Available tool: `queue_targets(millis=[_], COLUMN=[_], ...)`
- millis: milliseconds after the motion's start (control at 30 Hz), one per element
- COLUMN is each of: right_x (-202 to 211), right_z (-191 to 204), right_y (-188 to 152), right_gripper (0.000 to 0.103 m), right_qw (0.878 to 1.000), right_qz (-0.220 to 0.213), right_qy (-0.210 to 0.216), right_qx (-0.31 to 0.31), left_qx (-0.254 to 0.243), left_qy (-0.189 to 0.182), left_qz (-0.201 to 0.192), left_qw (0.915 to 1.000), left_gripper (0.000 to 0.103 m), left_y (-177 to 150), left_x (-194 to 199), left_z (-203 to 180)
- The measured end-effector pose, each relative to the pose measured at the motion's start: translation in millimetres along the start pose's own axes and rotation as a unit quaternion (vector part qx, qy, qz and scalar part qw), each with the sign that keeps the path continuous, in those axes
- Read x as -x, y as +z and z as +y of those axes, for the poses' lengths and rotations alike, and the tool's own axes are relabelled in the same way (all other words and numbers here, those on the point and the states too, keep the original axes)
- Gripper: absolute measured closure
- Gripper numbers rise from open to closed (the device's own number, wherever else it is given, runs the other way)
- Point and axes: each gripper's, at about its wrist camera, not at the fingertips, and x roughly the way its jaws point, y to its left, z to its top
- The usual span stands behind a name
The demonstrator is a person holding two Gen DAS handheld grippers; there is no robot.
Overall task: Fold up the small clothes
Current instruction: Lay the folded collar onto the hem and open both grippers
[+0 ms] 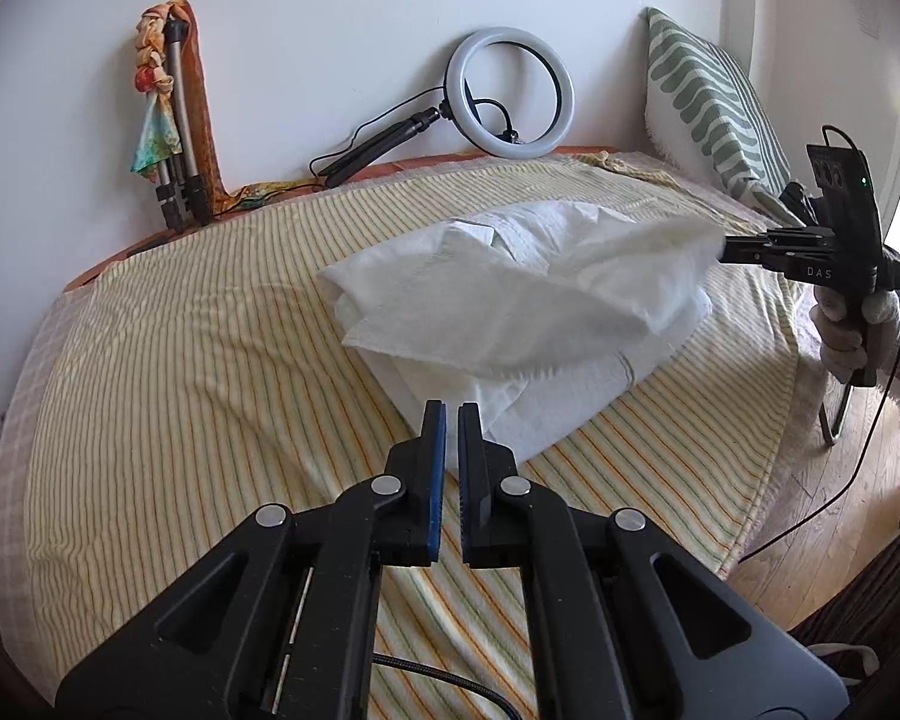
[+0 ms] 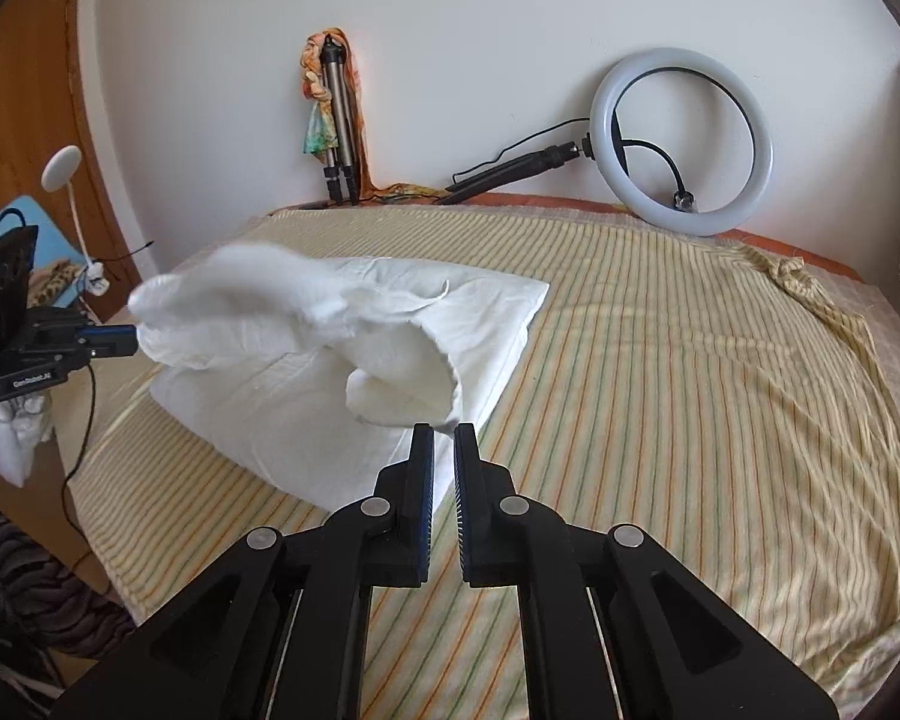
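I hold the white crinkled cotton shirt (image 1: 510,300) by one raised edge, one end in each set of fingers, so the layer hangs as a loose span above the rest of the garment. The rest of it lies flat on the bed's yellow striped sheet (image 1: 180,360), at the middle of both views.

My left gripper (image 1: 452,411) sits at the bottom centre of its own view. Its blue-padded fingers are drawn close together, with the hem meeting their tips. From the other camera, at the left edge of the frame, they look pinched on the fabric.

My right gripper (image 1: 723,247) reaches in from the right edge of the left view and is likewise clamped on the far end of that edge. In its own view only a narrow slit shows between the fingers. The cloth curls into a soft roll just above their tips.

I judge that I am holding both ends at once so the thin cloth does not sag or twist, and so the raised layer can be laid squarely over the flat part. The collar shows at the upper middle of the left view, beyond the lifted flap.

The fabric is light and limp, so an uneven pull would probably skew the crease.

Against the wall at the top of the frame lean a white ring light (image 1: 510,93) and a folded tripod (image 1: 177,120), both well apart from the shirt.
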Motion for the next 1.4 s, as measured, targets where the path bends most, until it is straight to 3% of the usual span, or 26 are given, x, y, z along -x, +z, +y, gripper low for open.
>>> queue_targets(millis=[100,167,233,267,300,500,533,567,600,633,667,733,800,867,900,1000,1133,1300,1400], right_x=[10.3,12.1,6.8,4.4,1.9,-23.5,-29.4,-33.8,-37.2,-40.4,-41.8,-37.7,-28.2,-19.6,-18.4,-30.4,-35.9,-29.7,-10.0], right_z=[-10.6,-20.0,-29.4,-33.3,-36.5,-43.7,-42.5,-41.5,-40.7,-39.9,-39.3,-39.0,-35.7,-33.0,-31.1,-30.9,-33.7,-19.9,-19.4], right_y=[-1.2,0.6,3.1,3.7,3.5,1.8,0.8,-0.9,-2.3,-3.2,-3.1,-0.6,4.2,5.8,3.5,-10.9,-22.8,-18.8,-2.8], right_gripper=[0.098,0.097,0.080,0.065,0.061,0.061,0.061,0.062,0.070,0.077,0.093,0.100,0.101,0.101,0.101,0.101,0.102,0.101,0.100], right_qw=[0.999,0.997,0.992,0.989,0.985,0.958,0.955,0.953,0.950,0.946,0.944,0.941,0.942,0.945,0.949,0.951,0.951,0.968,0.978], right_qz=[-0.003,0.005,0.022,0.024,0.026,0.071,0.085,0.095,0.099,0.102,0.103,0.089,0.073,0.064,0.066,0.099,0.110,0.158,0.135], right_qy=[0.014,0.040,0.057,0.060,0.072,0.146,0.150,0.153,0.161,0.174,0.179,0.193,0.199,0.200,0.193,0.169,0.152,0.093,0.083], right_qx=[-0.029,-0.067,-0.111,-0.133,-0.155,-0.237,-0.241,-0.245,-0.249,-0.253,-0.258,-0.265,-0.260,-0.249,-0.241,-0.238,-0.244,-0.171,-0.137], left_qx=[0.055,0.110,0.177,0.205,0.225,0.276,0.283,0.290,0.291,0.287,0.285,0.289,0.295,0.280,0.265,0.261,0.243,0.212,0.187], left_qy=[-0.017,-0.038,-0.072,-0.092,-0.109,-0.151,-0.156,-0.163,-0.165,-0.161,-0.157,-0.167,-0.177,-0.168,-0.150,-0.135,-0.125,-0.102,-0.076], left_qz=[-0.004,0.004,0.019,0.027,0.037,0.083,0.088,0.089,0.091,0.091,0.091,0.085,0.075,0.080,0.092,0.118,0.108,0.118,0.092], left_qw=[0.9983,0.9932,0.9815,0.9741,0.9675,0.9457,0.9423,0.9387,0.9379,0.9398,0.9413,0.9386,0.9358,0.9419,0.9481,0.9487,0.9560,0.9648,0.9751], left_gripper=[0.103,0.093,0.085,0.082,0.080,0.078,0.081,0.094,0.097,0.099,0.102,0.102,0.102,0.102,0.102,0.103,0.102,0.102,0.102], left_y=[0.1,3.4,5.3,4.9,4.6,0.9,0.1,-0.5,0.3,1.3,2.4,5.2,8.4,6.8,3.3,-12.3,-12.7,-10.2,3.0], left_x=[9.1,4.3,-7.8,-14.5,-21.8,-53.9,-57.0,-59.3,-60.8,-61.1,-60.5,-55.9,-48.8,-47.5,-51.5,-67.5,-65.3,-50.6,-30.5], left_z=[17.6,32.1,46.8,50.5,52.9,53.3,53.9,55.0,55.3,54.8,54.9,55.8,58.5,57.4,54.8,53.8,49.0,46.8,49.9])
